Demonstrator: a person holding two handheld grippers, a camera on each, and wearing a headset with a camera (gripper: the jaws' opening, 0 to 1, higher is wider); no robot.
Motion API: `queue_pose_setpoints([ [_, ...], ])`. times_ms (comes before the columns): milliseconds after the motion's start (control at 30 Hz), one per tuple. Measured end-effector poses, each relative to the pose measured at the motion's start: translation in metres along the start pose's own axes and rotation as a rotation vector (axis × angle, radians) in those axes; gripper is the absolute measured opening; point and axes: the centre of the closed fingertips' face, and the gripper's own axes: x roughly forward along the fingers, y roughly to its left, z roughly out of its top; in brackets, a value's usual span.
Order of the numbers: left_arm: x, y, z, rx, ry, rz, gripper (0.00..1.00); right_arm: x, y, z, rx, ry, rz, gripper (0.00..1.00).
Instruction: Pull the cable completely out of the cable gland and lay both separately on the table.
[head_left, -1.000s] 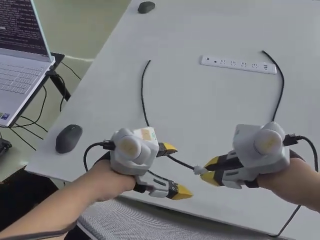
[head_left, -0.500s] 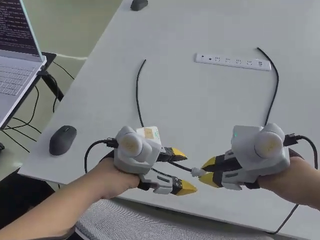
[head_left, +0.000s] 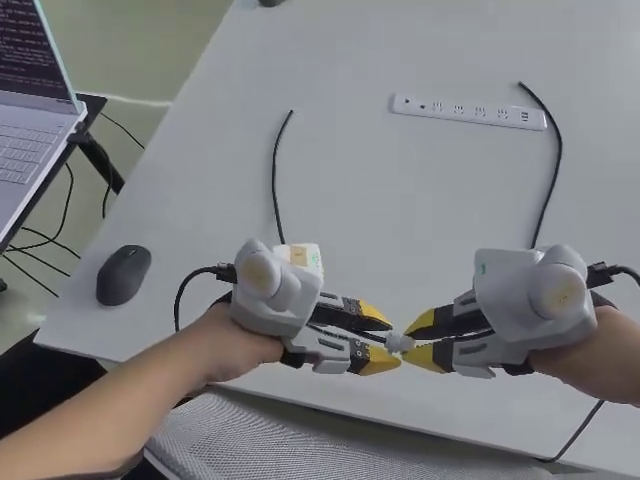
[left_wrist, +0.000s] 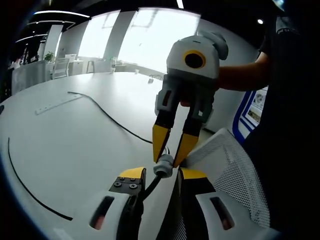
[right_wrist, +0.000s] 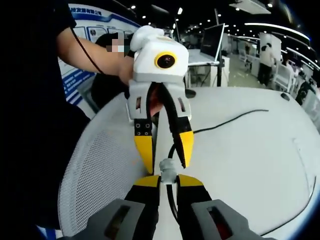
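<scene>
The right gripper (right_wrist: 168, 181) is clamped on the small white plastic cable gland (right_wrist: 168, 170) above the desk's (head_left: 420, 200) near edge. The left gripper (head_left: 388, 342), jaws apart, straddles the thin black cable (head_left: 273, 190) just beside the gland.

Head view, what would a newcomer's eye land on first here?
The yellow-tipped left gripper and right gripper meet tip to tip over the near edge of the white table. Between them is a small whitish cable gland, pinched by the right gripper, its thin black cable trailing away across it.
</scene>
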Motion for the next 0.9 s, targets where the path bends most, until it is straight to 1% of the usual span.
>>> queue_pose_setpoints([
  [33, 0.0002, -0.0013, 0.0012, -0.004, -0.008, -0.008, 0.25, 0.0, 0.0002, -0.0008, -0.005, 0.003, 0.001, 0.06],
  [67, 0.0002, -0.0033, 0.0034, -0.033, -0.023, -0.019, 0.23, 0.0, 0.0005, -0.0015, -0.012, 0.006, 0.002, 0.06],
  [133, -0.0002, -0.0036, 0.0034, -0.029, -0.025, -0.02, 0.18, 0.0002, 0.0016, -0.0022, -0.02, 0.005, 0.005, 0.06],
  [200, -0.0002, -0.0039, 0.0029, -0.027, -0.025, -0.022, 0.17, 0.0003, 0.0021, -0.0023, -0.021, 0.003, 0.01, 0.06],
  [400, 0.0001, -0.0066, 0.0014, -0.007, -0.029, -0.037, 0.17, 0.0006, 0.0027, -0.0036, -0.016, -0.002, 0.022, 0.06],
  [433, 0.0, -0.0067, 0.0012, 0.008, -0.028, -0.037, 0.17, 0.0005, 0.0025, -0.0037, -0.014, -0.005, 0.024, 0.06],
  [700, 0.0031, -0.0072, 0.0015, 0.033, -0.014, -0.054, 0.16, -0.0016, 0.003, -0.0049, 0.0, -0.02, 0.043, 0.06],
  [867, 0.0063, -0.0086, 0.0004, 0.036, -0.006, -0.069, 0.16, -0.0026, 0.0048, -0.0072, -0.023, -0.015, 0.054, 0.06],
  [900, 0.0068, -0.0086, 0.0006, 0.034, -0.006, -0.072, 0.16, -0.0028, 0.0047, -0.0079, -0.04, -0.016, 0.054, 0.06],
])
